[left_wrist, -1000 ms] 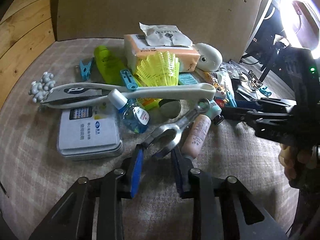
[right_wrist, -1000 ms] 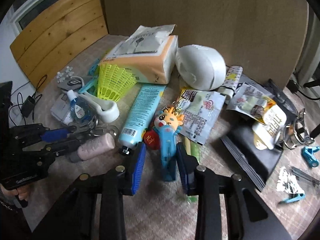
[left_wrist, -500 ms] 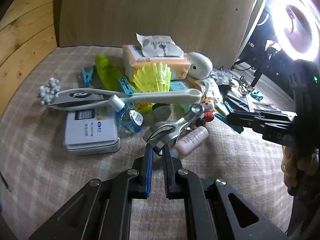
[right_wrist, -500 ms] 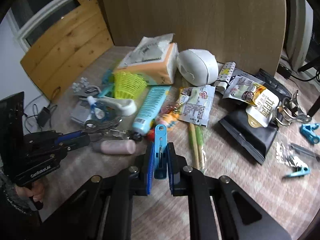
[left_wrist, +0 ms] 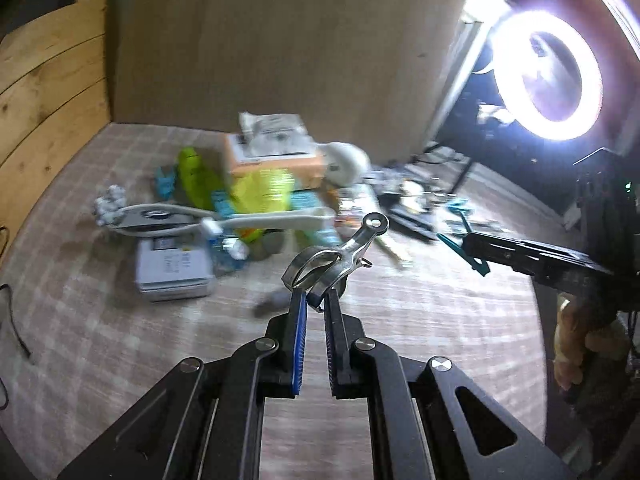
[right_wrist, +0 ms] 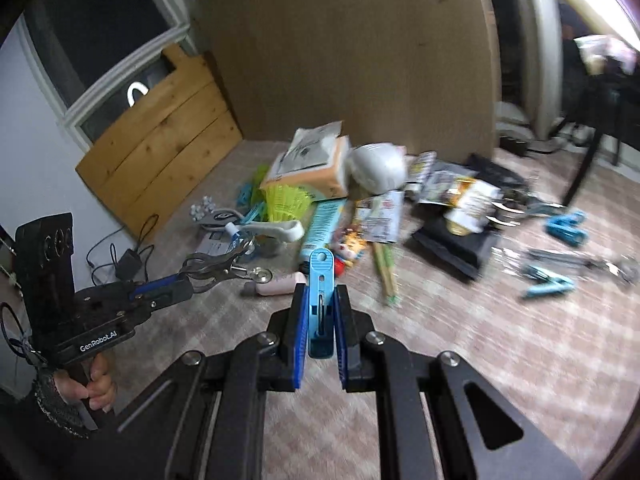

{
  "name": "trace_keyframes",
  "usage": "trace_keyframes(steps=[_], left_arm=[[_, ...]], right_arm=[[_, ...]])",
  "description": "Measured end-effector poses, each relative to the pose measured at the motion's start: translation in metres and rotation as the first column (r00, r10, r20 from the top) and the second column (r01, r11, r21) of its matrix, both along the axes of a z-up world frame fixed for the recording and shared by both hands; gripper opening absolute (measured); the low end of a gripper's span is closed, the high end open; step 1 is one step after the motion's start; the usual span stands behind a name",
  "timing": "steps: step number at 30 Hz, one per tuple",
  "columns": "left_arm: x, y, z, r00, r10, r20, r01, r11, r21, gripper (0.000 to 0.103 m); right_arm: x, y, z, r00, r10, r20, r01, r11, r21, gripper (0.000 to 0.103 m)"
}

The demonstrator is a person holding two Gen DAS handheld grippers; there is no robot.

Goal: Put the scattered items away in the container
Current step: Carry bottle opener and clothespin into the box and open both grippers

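Blue pads of the left gripper are now pressed on the handle of a metal clip, and this clip is lifted clear of the checked cloth, where a second ago it lay flat beside the pink bottle. The jaws have just been closing, with the clip between them. The right gripper did the same: its jaws have just been closing on a light blue clothes peg, which now stands upright between the pads and is off the cloth. Both grippers are higher and further back from the pile than before, so two items are taken at once. Further away, the rest lies as it was: the grey tin, the yellow shuttlecock, the tissue pack and the white round thing. No container shows in either view, so I think the carrying comes next, and most of the tidying is still to do.
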State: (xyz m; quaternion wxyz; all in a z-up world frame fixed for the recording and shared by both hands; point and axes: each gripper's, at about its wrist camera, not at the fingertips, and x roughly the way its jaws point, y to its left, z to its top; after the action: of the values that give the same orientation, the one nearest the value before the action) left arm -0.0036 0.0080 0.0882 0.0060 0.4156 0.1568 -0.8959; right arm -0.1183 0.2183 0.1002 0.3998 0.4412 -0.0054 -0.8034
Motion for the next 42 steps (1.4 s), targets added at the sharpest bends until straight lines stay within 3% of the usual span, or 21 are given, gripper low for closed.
trace_keyframes(steps=[6,11,15,19,24,25,26,27,28,29,30,34,37,42], left_arm=[[-0.011,0.058,0.021,0.988,-0.148,-0.037,0.149,0.989,0.001,0.008],[-0.025,0.127,0.033,0.937,-0.343,-0.062,0.344,0.939,0.004,0.008],[-0.032,0.193,0.040,0.856,-0.511,-0.081,0.514,0.858,0.010,0.008],[-0.032,0.260,0.052,0.759,-0.643,-0.104,0.647,0.763,0.002,0.008],[-0.016,0.339,0.064,0.628,-0.768,-0.125,0.773,0.634,-0.014,0.008],[-0.014,0.349,0.065,0.614,-0.779,-0.125,0.784,0.620,-0.015,0.009],[-0.012,0.363,0.065,0.598,-0.792,-0.121,0.797,0.604,-0.011,0.012],[-0.011,0.373,0.064,0.585,-0.803,-0.112,0.808,0.589,-0.008,0.021],[-0.009,0.388,0.062,0.573,-0.816,-0.082,0.817,0.576,-0.017,0.056],[-0.007,0.396,0.061,0.572,-0.817,-0.068,0.817,0.575,-0.033,0.081],[-0.004,0.400,0.062,0.572,-0.817,-0.077,0.816,0.576,-0.050,0.081],[0.007,0.405,0.067,0.560,-0.825,-0.079,0.818,0.565,-0.108,0.080],[0.002,0.396,0.069,0.584,-0.809,-0.068,0.800,0.588,-0.121,0.080],[-0.011,0.366,0.074,0.663,-0.746,-0.064,0.736,0.665,-0.130,0.080]], right_arm=[[0.021,0.072,0.024,0.984,-0.174,-0.040,0.174,0.985,0.007,0.012],[0.043,0.159,0.037,0.924,-0.378,-0.057,0.379,0.925,0.015,0.012],[0.071,0.232,0.044,0.833,-0.549,-0.071,0.551,0.834,0.023,0.012],[0.106,0.304,0.046,0.713,-0.696,-0.081,0.700,0.713,0.036,0.012],[0.138,0.366,0.046,0.573,-0.815,-0.092,0.820,0.568,0.071,0.012],[0.141,0.374,0.045,0.551,-0.829,-0.096,0.834,0.545,0.086,0.013],[0.144,0.383,0.043,0.528,-0.844,-0.098,0.848,0.518,0.111,0.019],[0.147,0.389,0.041,0.503,-0.859,-0.097,0.862,0.490,0.133,0.038],[0.149,0.394,0.040,0.474,-0.875,-0.098,0.877,0.458,0.148,0.052],[0.152,0.398,0.040,0.445,-0.890,-0.103,0.891,0.427,0.155,0.070],[0.155,0.400,0.040,0.430,-0.896,-0.113,0.899,0.413,0.147,0.071],[0.155,0.401,0.042,0.432,-0.894,-0.121,0.899,0.417,0.130,0.071],[0.150,0.394,0.043,0.450,-0.886,-0.113,0.891,0.437,0.121,0.071],[0.141,0.373,0.047,0.498,-0.860,-0.109,0.867,0.488,0.104,0.071]])
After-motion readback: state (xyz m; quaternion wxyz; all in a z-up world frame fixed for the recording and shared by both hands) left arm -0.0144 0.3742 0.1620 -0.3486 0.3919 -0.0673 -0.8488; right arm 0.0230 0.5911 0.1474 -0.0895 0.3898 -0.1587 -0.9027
